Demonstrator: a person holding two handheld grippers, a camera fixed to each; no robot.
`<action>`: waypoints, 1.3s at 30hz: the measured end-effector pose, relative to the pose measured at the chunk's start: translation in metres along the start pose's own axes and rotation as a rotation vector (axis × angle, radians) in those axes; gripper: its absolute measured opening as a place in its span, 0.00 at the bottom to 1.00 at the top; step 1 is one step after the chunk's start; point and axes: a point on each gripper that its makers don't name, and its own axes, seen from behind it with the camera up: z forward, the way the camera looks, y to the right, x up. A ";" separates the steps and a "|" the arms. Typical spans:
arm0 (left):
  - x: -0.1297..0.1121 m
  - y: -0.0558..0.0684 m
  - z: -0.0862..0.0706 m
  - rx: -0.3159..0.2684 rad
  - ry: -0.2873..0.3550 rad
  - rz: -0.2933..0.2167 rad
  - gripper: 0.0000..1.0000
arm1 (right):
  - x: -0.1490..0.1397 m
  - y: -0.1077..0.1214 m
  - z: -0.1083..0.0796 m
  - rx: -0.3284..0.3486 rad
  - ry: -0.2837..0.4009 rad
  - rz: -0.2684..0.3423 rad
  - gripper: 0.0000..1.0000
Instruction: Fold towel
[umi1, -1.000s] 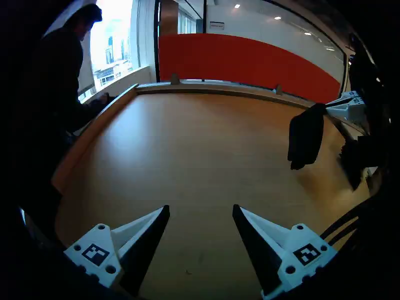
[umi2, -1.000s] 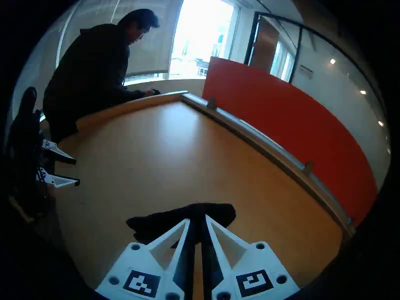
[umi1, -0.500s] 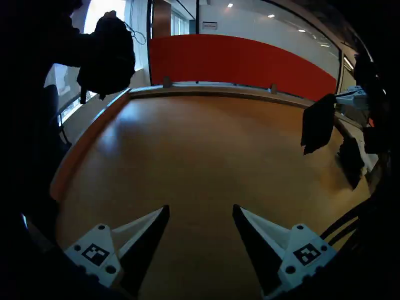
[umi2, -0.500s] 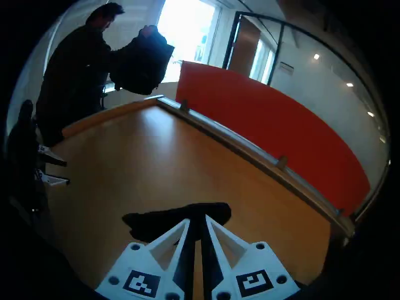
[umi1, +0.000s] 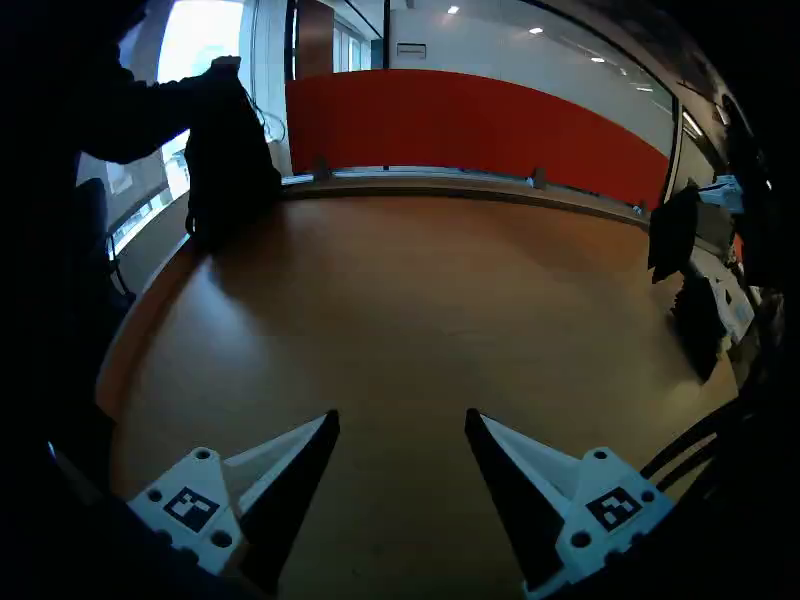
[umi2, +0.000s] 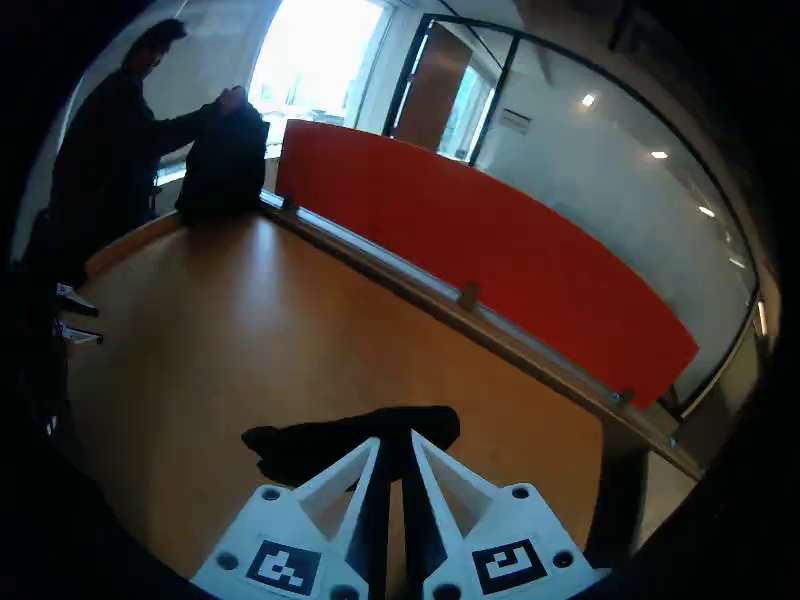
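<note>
Seemingly, right gripper (umi2: 397, 442) jaws clamp the dark towel (umi2: 315, 442); left gripper (umi1: 400, 417) jaws gape wide.

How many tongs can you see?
2. The white left tongs hang open above the brown wooden table; the white right tongs are shut on the dark cloth towel.

The left gripper (umi1: 401, 415) hovers, fingers spread, over the table (umi1: 400, 290); towel (umi1: 672, 230) hangs at right.
</note>
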 end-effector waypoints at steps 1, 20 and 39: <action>0.000 0.001 0.000 0.000 0.000 0.001 0.93 | -0.003 0.008 -0.002 -0.008 -0.004 0.006 0.06; 0.008 0.019 0.003 -0.012 -0.005 0.023 0.93 | -0.066 0.104 -0.028 -0.118 -0.091 0.086 0.06; 0.006 0.029 0.001 -0.018 -0.009 0.038 0.94 | -0.122 0.131 -0.046 -0.166 -0.157 0.138 0.06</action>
